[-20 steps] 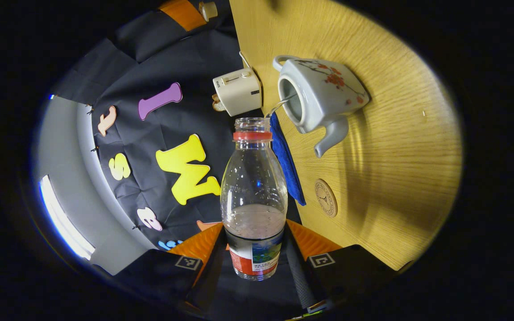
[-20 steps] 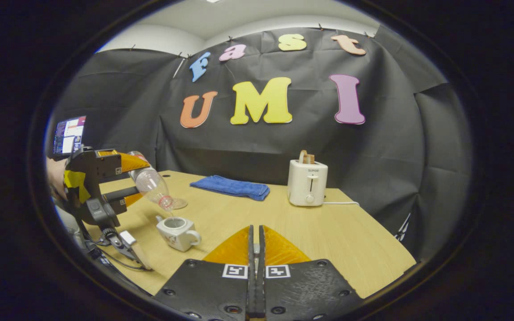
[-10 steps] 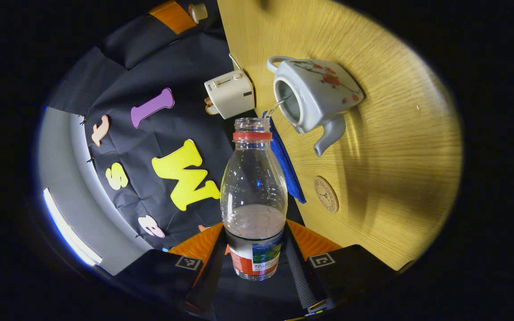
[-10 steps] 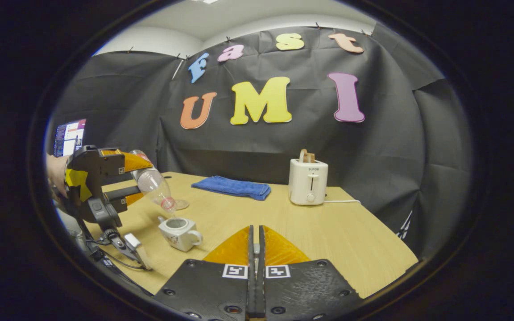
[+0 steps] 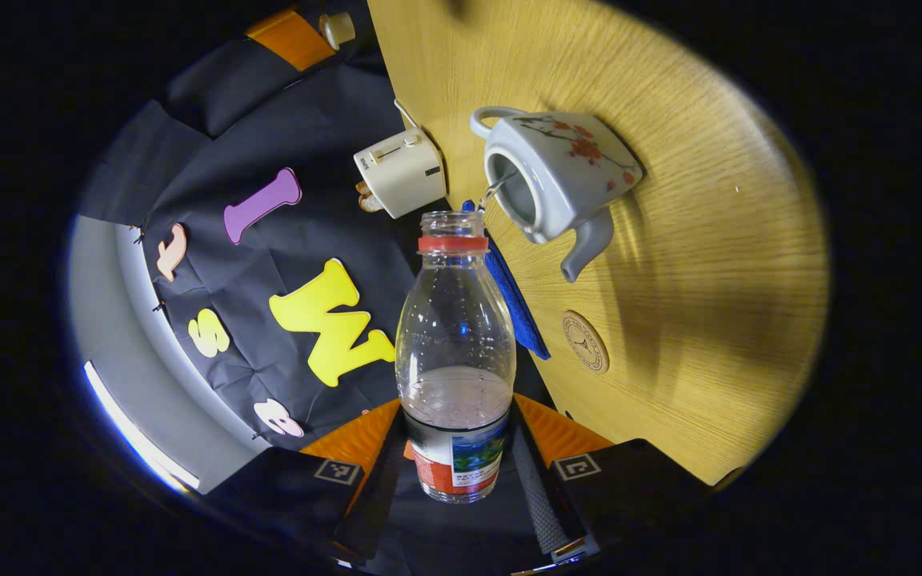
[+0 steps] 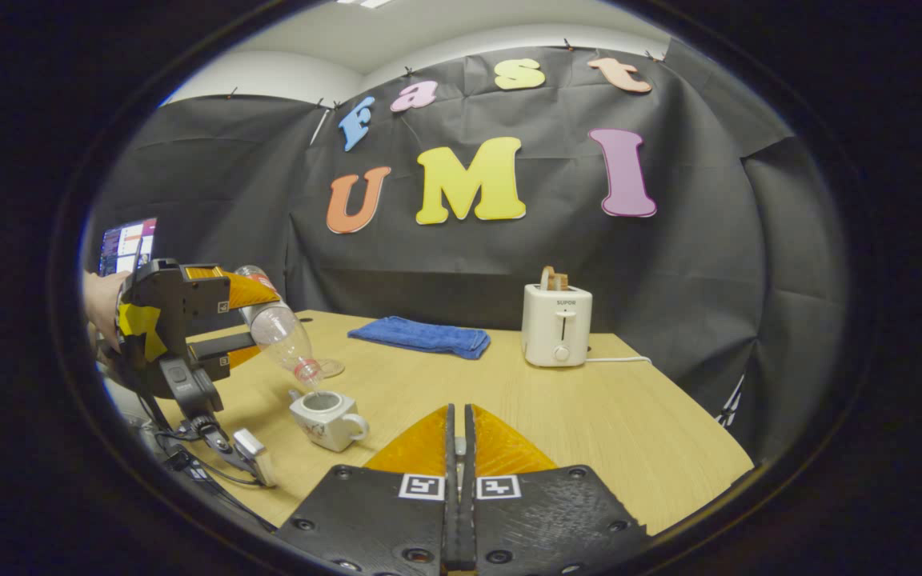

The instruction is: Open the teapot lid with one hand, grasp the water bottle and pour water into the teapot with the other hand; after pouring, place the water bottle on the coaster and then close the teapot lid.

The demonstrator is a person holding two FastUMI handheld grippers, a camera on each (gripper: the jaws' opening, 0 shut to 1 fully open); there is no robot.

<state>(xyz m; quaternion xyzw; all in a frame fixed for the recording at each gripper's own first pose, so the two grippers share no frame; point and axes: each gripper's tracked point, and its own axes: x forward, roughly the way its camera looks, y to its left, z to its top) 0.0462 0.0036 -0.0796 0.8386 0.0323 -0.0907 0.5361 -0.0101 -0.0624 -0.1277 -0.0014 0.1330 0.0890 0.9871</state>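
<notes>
Your left gripper [image 5: 456,448] is clamped on the water bottle [image 5: 455,352], both fingers pressed against its lower body, with the neck tipped down over the open teapot [image 5: 553,180]; a thin stream runs from the mouth into the pot. In the right gripper view that gripper [image 6: 249,320] and your hand [image 6: 102,298] sit at the table's [image 6: 589,416] left edge, the bottle [image 6: 281,336] slanting above the teapot [image 6: 326,416]. Your right gripper [image 6: 458,448] has its fingers pressed together; whether they pinch anything I cannot tell. The coaster [image 5: 586,342] lies near the teapot's spout. A blue cloth [image 6: 421,335] and a toaster [image 6: 556,324] stand along the far edge.
</notes>
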